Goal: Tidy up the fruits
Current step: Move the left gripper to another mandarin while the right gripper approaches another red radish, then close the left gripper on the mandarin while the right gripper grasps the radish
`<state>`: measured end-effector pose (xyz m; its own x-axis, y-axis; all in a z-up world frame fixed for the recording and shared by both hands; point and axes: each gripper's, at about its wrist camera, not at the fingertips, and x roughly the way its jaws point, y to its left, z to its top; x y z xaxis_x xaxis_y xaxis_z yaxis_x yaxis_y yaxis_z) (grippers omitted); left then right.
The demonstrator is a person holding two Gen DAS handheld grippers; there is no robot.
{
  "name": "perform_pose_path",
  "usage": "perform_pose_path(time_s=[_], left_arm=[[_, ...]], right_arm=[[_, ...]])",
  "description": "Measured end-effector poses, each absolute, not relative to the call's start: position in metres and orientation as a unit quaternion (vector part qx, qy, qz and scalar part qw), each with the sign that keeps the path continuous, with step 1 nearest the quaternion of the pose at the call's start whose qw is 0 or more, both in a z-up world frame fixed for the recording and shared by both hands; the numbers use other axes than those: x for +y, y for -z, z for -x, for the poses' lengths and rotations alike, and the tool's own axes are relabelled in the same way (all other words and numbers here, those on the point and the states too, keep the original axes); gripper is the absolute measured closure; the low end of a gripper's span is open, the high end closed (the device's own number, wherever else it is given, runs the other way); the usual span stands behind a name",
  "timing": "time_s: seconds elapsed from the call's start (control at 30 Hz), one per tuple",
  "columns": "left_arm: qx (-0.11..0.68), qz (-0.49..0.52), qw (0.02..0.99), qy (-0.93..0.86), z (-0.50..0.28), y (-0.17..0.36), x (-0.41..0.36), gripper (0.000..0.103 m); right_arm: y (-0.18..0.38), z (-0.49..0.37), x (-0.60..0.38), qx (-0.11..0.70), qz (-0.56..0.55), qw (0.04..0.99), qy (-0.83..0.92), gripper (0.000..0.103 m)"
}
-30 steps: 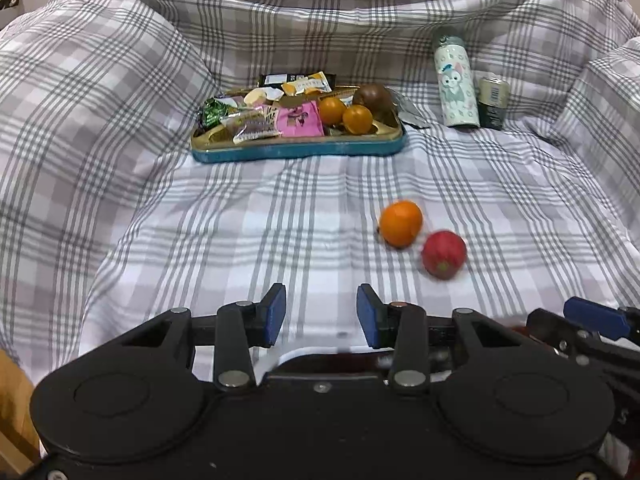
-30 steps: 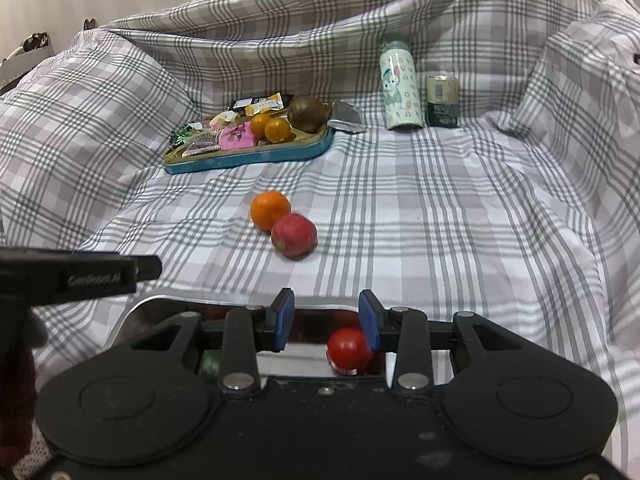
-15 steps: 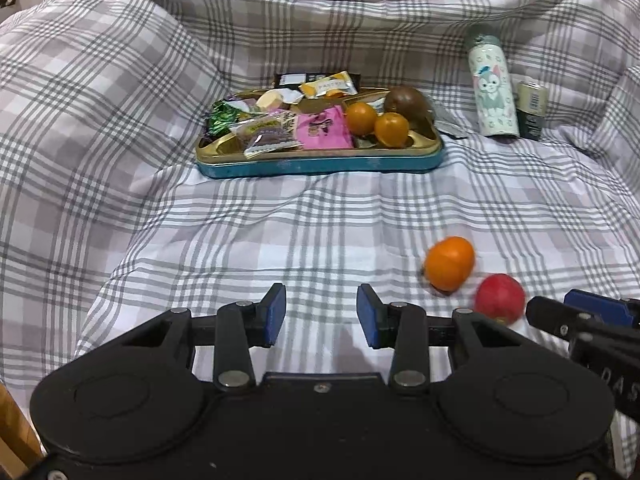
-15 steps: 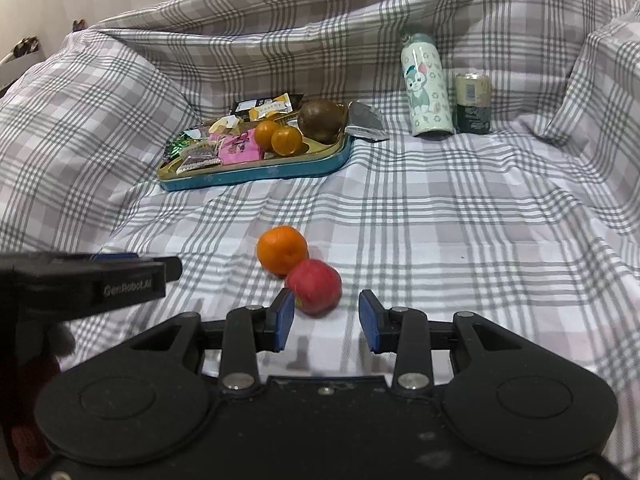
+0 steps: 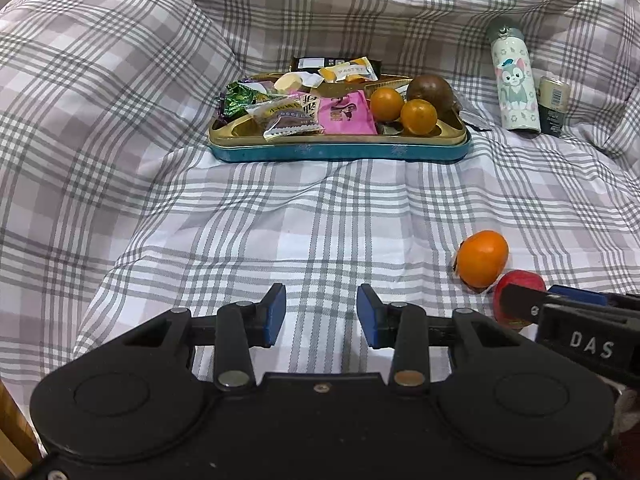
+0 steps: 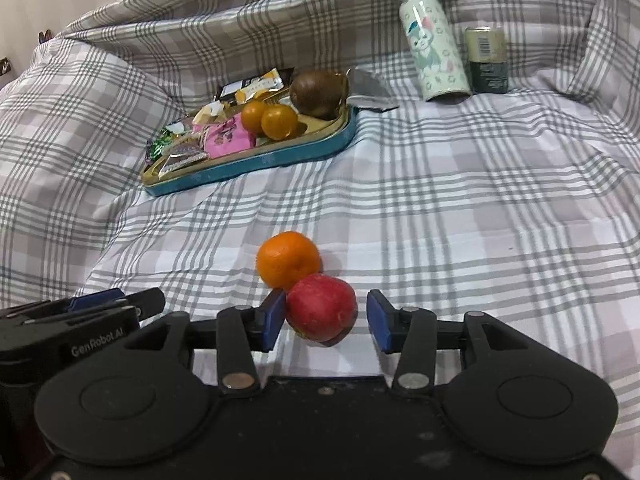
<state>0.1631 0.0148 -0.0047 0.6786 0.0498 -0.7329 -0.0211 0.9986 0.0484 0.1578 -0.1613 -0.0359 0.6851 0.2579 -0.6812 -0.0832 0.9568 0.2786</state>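
straddling the apple (image 6: pixel 321 306), the right gripper (image 6: pixel 326 316) has just been opening: left pad touching, right pad clear. apple lies low centre of the right view, touching the orange (image 6: pixel 288 264). left gripper (image 5: pixel 321 312), half open and empty, sits farther off.

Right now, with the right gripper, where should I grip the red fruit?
Grip the red fruit across its round middle, coming in low from the near side. The right gripper, jaws just opened, already straddles it. The orange touches its far side, so avoid that side.
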Motion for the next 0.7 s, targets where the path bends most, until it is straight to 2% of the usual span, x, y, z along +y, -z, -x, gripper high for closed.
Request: perform_pose_path(time_s=[0.2, 0.27, 0.33, 0.7], left_arm=[[0.399, -0.022, 0.916, -0.022, -0.164, 0.002, 0.014, 0.055], [0.400, -0.024, 0.916, -0.021, -0.164, 0.001, 0.013, 0.055], [0.399, -0.025, 0.916, -0.019, -0.165, -0.002, 0.010, 0.055], [0.402, -0.025, 0.915, 0.018, -0.186, -0.022, -0.021, 0.055]], right_arm=[[0.043, -0.163, -0.157, 0.397, -0.105, 0.907, -0.097, 0.054], [0.047, -0.165, -0.161, 0.401, -0.114, 0.904, -0.096, 0.059], [0.047, -0.164, -0.166, 0.400, -0.126, 0.902, -0.099, 0.059], [0.022, -0.161, -0.201, 0.366, -0.100, 0.922, -0.079, 0.059]])
